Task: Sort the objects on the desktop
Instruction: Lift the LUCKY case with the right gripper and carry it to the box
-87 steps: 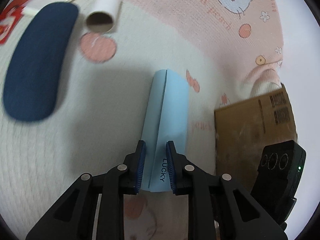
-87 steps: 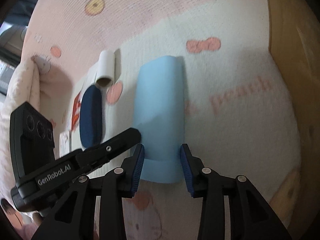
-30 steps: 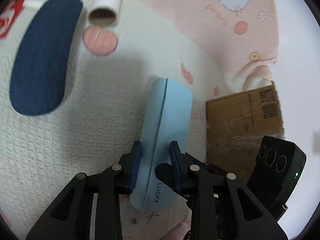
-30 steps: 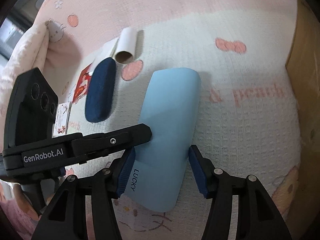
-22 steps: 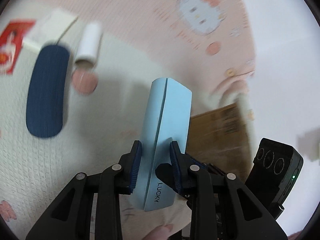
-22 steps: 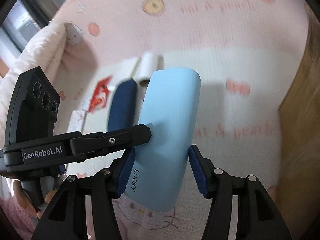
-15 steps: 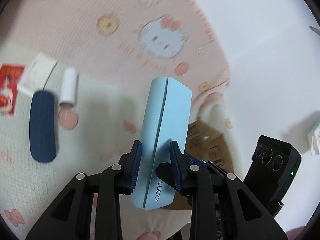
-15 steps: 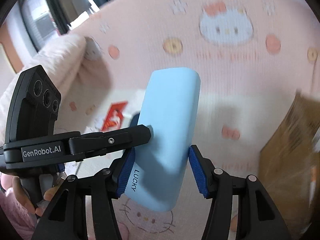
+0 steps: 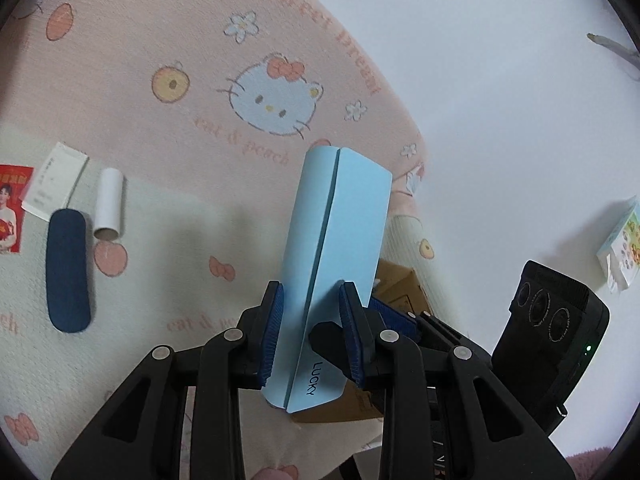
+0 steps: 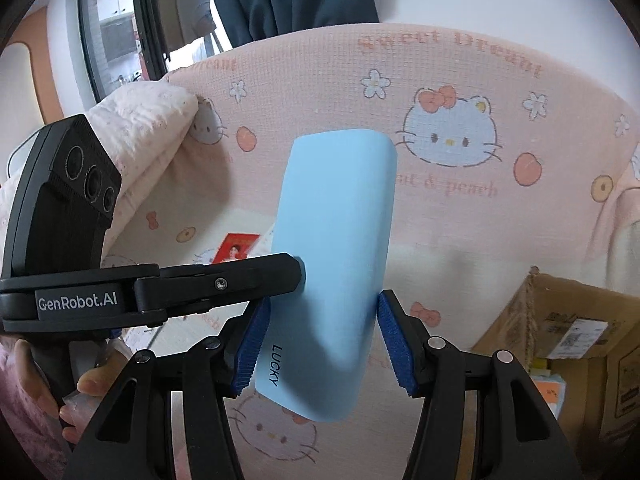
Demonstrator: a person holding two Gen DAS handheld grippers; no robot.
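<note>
Pink cartoon-cat blanket (image 9: 168,32) meets a white wall (image 9: 500,80).

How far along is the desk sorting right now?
Nothing looks finished. In hand: both the left gripper and right gripper clamp the light blue case, held above the blanket. Left: dark blue case, white tube, cards.
</note>
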